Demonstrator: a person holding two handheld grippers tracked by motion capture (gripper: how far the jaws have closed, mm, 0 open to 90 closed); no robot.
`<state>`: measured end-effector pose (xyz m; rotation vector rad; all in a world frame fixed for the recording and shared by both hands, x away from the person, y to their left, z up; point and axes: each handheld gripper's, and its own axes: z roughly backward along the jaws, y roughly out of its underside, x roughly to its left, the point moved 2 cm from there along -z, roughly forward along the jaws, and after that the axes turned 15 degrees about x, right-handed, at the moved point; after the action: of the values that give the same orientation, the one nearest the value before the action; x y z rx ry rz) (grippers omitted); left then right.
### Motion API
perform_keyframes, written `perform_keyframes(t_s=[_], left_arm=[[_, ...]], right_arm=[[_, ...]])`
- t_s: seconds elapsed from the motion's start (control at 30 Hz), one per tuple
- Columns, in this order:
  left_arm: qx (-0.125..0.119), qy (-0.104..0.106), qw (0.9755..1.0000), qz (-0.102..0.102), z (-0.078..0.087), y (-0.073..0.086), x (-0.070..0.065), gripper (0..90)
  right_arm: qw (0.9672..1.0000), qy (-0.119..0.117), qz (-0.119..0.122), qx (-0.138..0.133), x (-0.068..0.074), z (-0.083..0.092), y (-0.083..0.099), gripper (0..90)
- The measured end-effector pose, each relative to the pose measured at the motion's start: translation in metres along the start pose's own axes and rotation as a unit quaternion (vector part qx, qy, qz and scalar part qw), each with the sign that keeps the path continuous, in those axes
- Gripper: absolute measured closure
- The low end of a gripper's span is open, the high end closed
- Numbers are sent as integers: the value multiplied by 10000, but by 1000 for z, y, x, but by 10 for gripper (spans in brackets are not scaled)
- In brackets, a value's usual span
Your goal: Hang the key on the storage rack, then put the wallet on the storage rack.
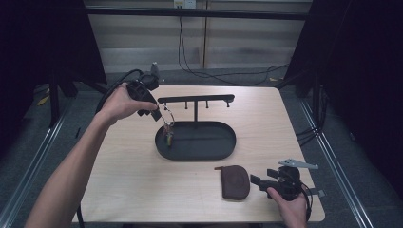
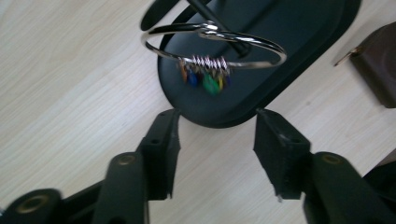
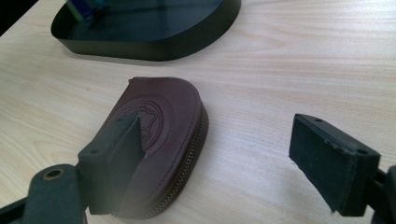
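A silver key ring (image 2: 212, 44) with several coloured tags hangs from a peg at the left end of the black rack's bar (image 1: 196, 99), over the oval tray (image 1: 209, 142). My left gripper (image 2: 217, 126) is just short of the ring, its jaws open with nothing between them; in the high view the left gripper (image 1: 154, 112) is at the rack's left end. A brown zipped pouch (image 3: 163, 112) lies flat near the table's front edge. My right gripper (image 3: 215, 140) stands open beside it, one jaw in front of the pouch's near edge, the other over bare table.
The wooden table (image 1: 119, 161) has open surface to the left of the tray and in front of it. The brown pouch (image 1: 235, 182) lies just left of the right gripper (image 1: 256, 181). Cables run across the floor behind the table, and dark curtains hang on both sides.
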<state>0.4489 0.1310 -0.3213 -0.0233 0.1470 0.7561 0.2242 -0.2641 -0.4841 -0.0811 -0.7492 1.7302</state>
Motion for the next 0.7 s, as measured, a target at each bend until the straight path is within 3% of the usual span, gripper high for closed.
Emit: perform_keyframes(t_s=[0.07,0.17,0.27,0.37,0.43,0.7], left_arm=[[-202,153,9997,17,-1,4,-1,459],[-165,115,9998,29,-5,8,-3,437],[-276,231,9993,52,-7,13,-5,405],[-592,370,9976,21,-8,22,-4,384],[-750,496,9959,109,-10,28,-2,360],[-1170,573,9913,176,-19,48,1,320]], right_arm=[[10000,16,9,-6,0,1,0,172],[10000,30,8,-16,0,1,1,173],[10000,29,9,-5,0,1,1,173],[10000,33,14,-11,1,1,1,174],[10000,37,14,-3,1,1,0,175],[10000,28,-5,-1,0,0,0,176]])
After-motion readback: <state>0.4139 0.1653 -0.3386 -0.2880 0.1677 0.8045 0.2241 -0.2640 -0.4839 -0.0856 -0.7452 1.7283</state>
